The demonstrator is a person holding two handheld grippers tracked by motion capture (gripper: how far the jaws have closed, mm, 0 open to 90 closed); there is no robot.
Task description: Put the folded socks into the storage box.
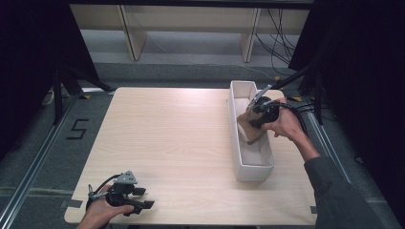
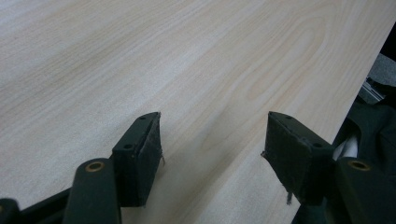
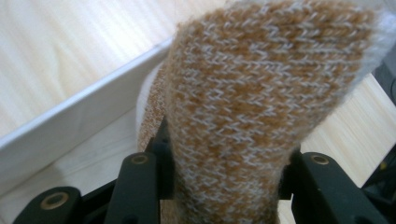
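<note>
R gripper (image 1: 261, 110) clamps knit sock (image 3: 261, 121) directly above white bin (image 1: 239, 143), whose long axis runs fore-aft. L gripper (image 1: 143, 198) released, well apart on surface (image 1: 167, 133).

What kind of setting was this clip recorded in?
Probably a lab or recording booth, not a home: a bare wooden table between black curtains, loose cables on the floor behind, and a "5" marked beside it. The right claw holds a knitted sock over a white bin.

Left gripper (image 2: 212, 140) with black jaws spread apart, nothing between them, hovering low over pale wooden table (image 2: 177, 56), table edge at right
</note>
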